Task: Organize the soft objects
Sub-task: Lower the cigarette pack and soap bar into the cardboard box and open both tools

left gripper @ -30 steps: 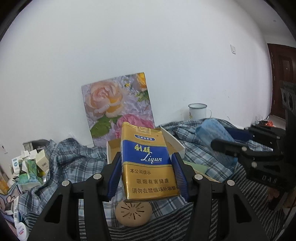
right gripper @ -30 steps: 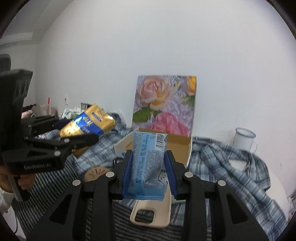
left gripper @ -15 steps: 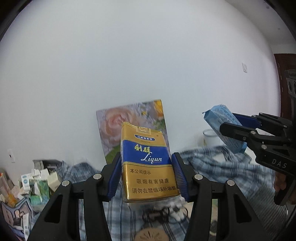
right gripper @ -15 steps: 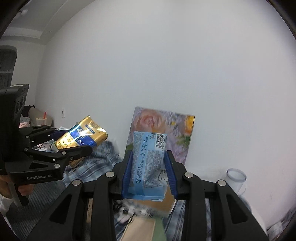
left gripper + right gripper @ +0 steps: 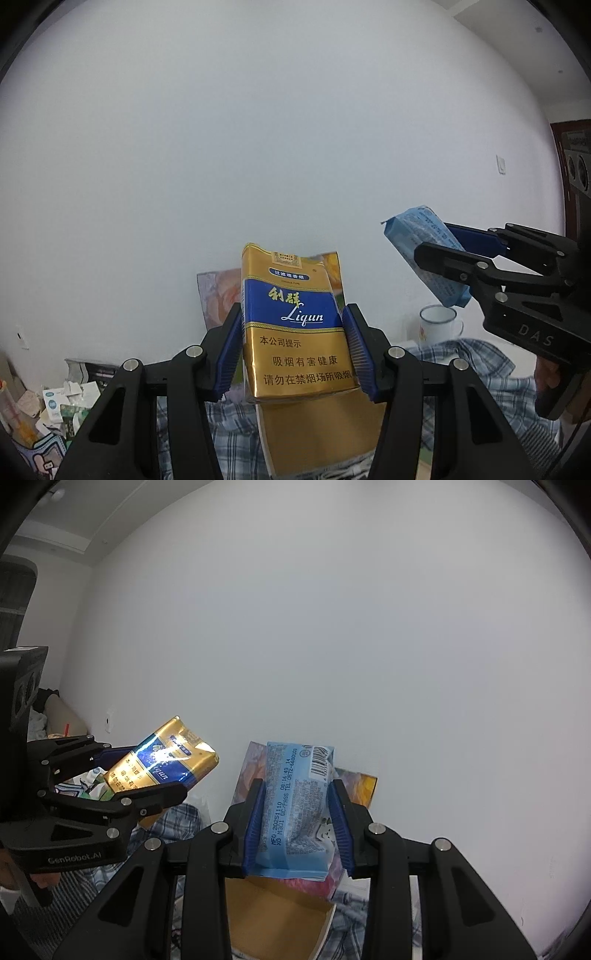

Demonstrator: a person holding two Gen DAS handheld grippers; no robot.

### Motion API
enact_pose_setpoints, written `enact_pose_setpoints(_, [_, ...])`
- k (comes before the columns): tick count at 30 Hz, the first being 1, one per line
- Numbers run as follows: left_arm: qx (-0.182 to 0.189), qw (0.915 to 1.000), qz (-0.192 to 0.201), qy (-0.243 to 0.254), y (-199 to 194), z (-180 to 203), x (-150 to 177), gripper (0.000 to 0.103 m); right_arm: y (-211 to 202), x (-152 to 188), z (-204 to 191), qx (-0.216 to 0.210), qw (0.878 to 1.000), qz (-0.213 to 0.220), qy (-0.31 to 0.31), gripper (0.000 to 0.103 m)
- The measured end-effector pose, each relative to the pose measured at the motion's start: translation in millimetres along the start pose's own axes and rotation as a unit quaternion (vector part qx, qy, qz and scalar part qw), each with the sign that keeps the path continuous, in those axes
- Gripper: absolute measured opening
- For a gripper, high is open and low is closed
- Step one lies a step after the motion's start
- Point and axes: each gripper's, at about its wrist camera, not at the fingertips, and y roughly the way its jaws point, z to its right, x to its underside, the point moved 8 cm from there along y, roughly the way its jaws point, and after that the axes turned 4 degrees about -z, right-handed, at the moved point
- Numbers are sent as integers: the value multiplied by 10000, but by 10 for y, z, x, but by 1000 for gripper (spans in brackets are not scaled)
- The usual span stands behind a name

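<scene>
Left wrist view, item one: gold-and-blue cigarette pack [image 5: 297, 325], upright between the jaws of my left gripper [image 5: 293, 350], pinched at its lower half, above the open cardboard box [image 5: 321, 435]. I judge it light, crushable, its wrap slick; hold the broad sides gently.

Item two: blue tissue packet [image 5: 295, 812], clamped at mid-body by my right gripper [image 5: 297, 834], barcode end forward of the jaws. I judge it soft and springy, its film slippery; grip the middle. Beyond both: floral board [image 5: 354, 779], enamel mug [image 5: 439, 325], plaid cloth [image 5: 491, 365].
</scene>
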Motion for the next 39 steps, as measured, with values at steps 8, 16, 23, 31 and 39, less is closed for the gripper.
enact_pose_setpoints(8, [-19,9998,152,-132,194,-60,-273,55,0,-288,102,136,9992,353,87,34])
enact_pose_setpoints(16, [-38,9998,7,-209,519,-101,-280,55,275,-64,153,112,9996,125,241,34])
enact_pose_setpoints(23, [78,9987,-471,-192,886,-72,40,55,741,363,156,-107,9977,-472,485,34])
enact_pose_setpoints(31, [106,9947,-1013,-144,1273,0,348,55,1288,780,62,-390,9893,-1140,828,34])
enact_pose_setpoints(39, [-49,9878,-1553,-109,1534,-187,810,55,1581,1189,228,-382,9786,-1758,994,34])
